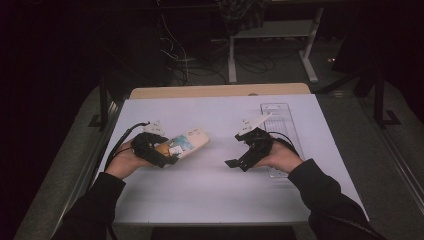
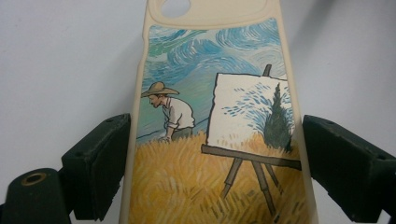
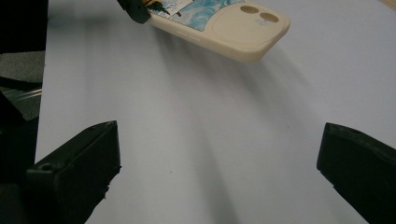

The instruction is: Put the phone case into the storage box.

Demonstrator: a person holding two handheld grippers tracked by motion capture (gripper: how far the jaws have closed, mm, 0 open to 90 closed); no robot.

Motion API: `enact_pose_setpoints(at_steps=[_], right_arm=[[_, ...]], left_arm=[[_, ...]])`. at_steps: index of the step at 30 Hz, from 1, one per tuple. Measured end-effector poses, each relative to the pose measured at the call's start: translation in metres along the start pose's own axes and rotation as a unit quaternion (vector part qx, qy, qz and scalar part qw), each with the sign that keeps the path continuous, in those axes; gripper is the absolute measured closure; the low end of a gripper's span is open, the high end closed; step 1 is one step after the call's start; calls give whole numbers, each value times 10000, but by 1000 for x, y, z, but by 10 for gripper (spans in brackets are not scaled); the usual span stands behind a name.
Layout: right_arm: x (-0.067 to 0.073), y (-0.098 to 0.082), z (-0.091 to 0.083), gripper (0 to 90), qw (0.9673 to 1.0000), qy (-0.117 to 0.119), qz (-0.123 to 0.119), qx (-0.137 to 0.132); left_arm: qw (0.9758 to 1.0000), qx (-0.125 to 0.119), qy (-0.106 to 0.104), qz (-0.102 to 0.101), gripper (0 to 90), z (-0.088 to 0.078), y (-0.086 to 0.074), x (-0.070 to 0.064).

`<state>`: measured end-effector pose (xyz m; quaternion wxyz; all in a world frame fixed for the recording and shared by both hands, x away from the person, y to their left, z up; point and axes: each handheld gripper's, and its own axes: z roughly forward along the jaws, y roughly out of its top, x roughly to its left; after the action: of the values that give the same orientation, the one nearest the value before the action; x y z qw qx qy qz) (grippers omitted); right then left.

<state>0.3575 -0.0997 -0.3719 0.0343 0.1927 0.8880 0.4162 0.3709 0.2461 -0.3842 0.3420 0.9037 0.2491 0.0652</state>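
A cream phone case printed with a painter, an easel and a wheat field is held at left. My left gripper is shut on its long sides. In the left gripper view the case runs up between both jaws of my left gripper, which press its edges, camera cut-out far end. My right gripper is at centre right, pointing left, open and empty. In the right gripper view my right gripper has bare sheet between its jaws. Beyond, the case hangs just above the table over its shadow.
A white sheet covers the table. A clear plastic tray lies at right, behind my right hand. A wooden board edge shows at the back. Cables and desk legs stand on the floor beyond.
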Motion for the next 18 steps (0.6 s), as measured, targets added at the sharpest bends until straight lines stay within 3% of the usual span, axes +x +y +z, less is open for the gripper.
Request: enact_pose_setpoints(at_steps=[4, 15, 16, 18], right_arm=[[-6, 2, -2, 0, 9999, 21, -121, 32], [-17, 13, -1, 0, 9997, 33, -160, 185], [-17, 14, -1, 0, 9996, 24, -193, 221], [-17, 17, -1, 0, 9994, 67, -234, 249]], left_arm=[[9998, 7, -126, 122, 112, 1, 3, -4], [9980, 62, -353, 515, 112, -2, 13, -15], [9972, 119, -366, 642, 112, -3, 15, -15], [9971, 76, -405, 646, 112, -3, 16, -17]])
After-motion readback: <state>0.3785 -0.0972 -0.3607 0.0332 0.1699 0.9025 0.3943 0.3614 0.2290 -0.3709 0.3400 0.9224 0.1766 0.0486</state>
